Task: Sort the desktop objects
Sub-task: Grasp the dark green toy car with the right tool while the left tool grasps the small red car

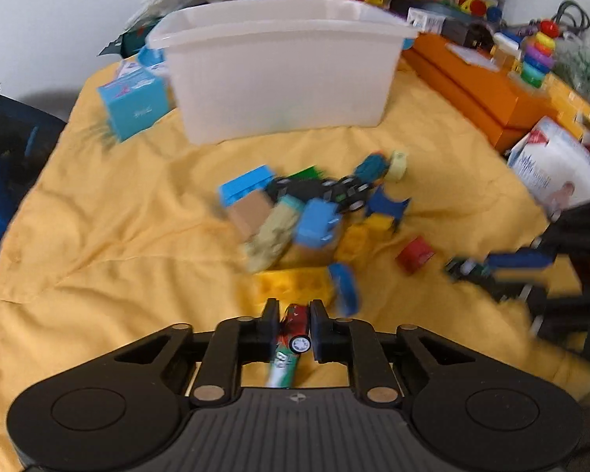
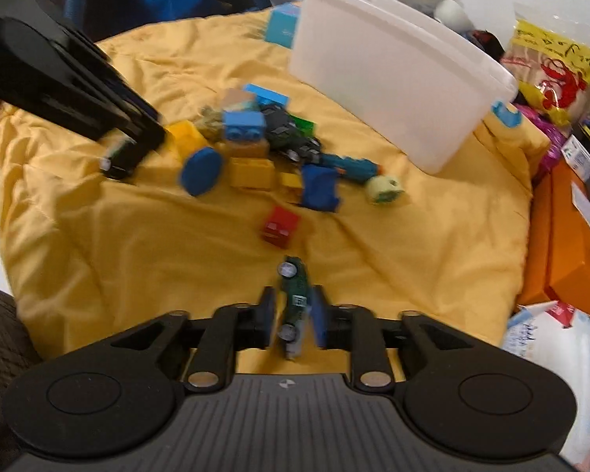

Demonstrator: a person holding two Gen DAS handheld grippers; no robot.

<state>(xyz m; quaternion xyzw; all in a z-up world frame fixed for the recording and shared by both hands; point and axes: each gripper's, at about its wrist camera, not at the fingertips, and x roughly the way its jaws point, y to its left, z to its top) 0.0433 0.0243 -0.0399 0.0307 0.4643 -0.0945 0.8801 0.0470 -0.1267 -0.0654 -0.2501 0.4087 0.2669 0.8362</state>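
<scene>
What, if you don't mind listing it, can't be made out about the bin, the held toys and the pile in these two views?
- White bin: its inside is hidden by its own frosted wall in both views.
- Toy car in the left gripper: motion blur smears its printing in the left wrist view.
- Green toy car in the right gripper: label too blurred to read.
- Block pile: lower pieces are covered by upper ones.

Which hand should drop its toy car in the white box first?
Probably the left. The left gripper faces the white bin nearly head-on, holding a red toy car. The right gripper, holding a green toy car, sees the bin off to its side.
</scene>
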